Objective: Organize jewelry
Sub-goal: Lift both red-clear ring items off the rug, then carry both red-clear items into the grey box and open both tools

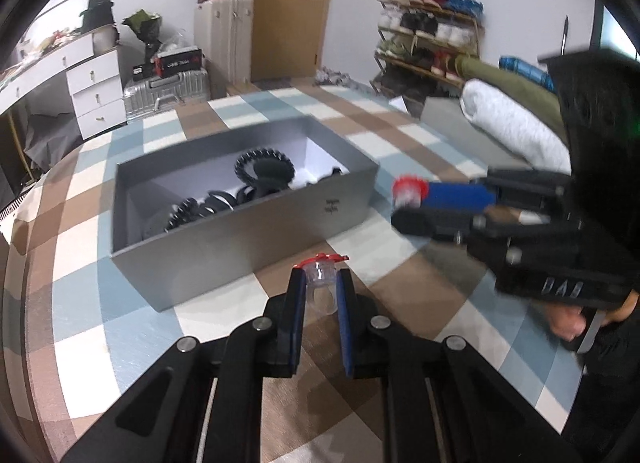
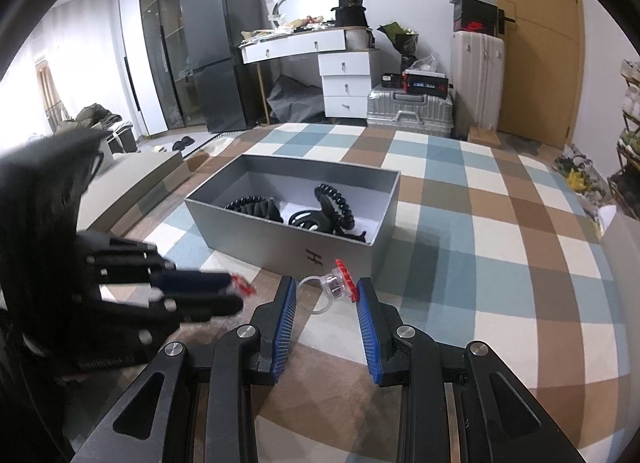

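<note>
Each gripper is shut on a clear plastic ring with a red top. My left gripper (image 1: 319, 275) holds its ring (image 1: 320, 279) upright just in front of the grey box (image 1: 248, 223). My right gripper (image 2: 326, 287) holds the other ring (image 2: 338, 281) on its side, the red top against the right finger, near the box's front wall (image 2: 288, 247). The right gripper also shows blurred at the right of the left wrist view (image 1: 412, 203), and the left gripper at the left of the right wrist view (image 2: 236, 291). Several black hair ties and clips (image 2: 320, 211) lie in the box.
The box stands on a checked blue, brown and white cloth (image 2: 480, 231). Behind are suitcases (image 2: 408, 107), white drawers (image 2: 344, 83), a dark fridge (image 2: 212, 51), a shoe rack (image 1: 428, 39) and rolled bedding (image 1: 508, 123).
</note>
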{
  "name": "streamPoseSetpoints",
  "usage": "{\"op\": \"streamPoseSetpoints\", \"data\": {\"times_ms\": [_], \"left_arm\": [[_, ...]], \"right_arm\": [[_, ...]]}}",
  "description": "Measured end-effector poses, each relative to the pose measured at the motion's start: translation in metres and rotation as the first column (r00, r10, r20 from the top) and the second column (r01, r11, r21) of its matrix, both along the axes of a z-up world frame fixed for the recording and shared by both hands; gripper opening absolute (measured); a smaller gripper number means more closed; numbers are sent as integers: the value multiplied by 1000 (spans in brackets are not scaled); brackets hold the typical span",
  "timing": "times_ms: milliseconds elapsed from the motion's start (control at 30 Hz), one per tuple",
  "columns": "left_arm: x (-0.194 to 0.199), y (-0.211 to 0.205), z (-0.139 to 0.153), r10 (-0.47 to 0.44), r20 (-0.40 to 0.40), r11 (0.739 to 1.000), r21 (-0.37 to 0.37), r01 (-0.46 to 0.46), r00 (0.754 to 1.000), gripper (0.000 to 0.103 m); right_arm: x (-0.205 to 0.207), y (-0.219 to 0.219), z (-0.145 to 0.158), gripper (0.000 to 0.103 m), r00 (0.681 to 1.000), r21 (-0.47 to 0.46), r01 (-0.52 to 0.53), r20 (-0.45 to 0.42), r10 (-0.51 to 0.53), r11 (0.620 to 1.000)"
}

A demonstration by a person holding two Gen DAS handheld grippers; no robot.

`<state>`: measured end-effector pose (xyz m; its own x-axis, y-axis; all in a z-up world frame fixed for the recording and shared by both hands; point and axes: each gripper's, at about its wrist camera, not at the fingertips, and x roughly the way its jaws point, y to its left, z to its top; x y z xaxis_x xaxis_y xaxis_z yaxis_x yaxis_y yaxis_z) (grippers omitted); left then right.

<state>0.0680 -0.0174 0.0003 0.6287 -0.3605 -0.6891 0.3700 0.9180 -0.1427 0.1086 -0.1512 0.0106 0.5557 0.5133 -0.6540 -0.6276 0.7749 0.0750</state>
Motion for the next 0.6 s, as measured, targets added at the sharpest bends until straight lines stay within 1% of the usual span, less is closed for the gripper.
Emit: {"op": "streamPoseSetpoints", "data": {"times_ms": [167, 333, 400, 600], "left_arm": [[0, 3, 4, 19, 33, 1000, -21, -18, 999, 10], [-4, 10, 15, 41, 107, 997, -62, -35, 993, 10], [-3, 15, 19, 74, 134, 995, -77, -64, 988, 10], [1, 29, 24, 169, 167, 982, -111, -151, 971, 10]], "right_arm": [[-4, 5, -3, 29, 1000, -4, -19, -4, 19, 1000], [-7, 8, -2, 29, 999, -2, -35, -1, 35, 999], [-7, 8, -1, 29, 999, 3, -38, 1, 38, 999], [-7, 11, 1, 30, 999, 10, -42, 9, 42, 999]]}}
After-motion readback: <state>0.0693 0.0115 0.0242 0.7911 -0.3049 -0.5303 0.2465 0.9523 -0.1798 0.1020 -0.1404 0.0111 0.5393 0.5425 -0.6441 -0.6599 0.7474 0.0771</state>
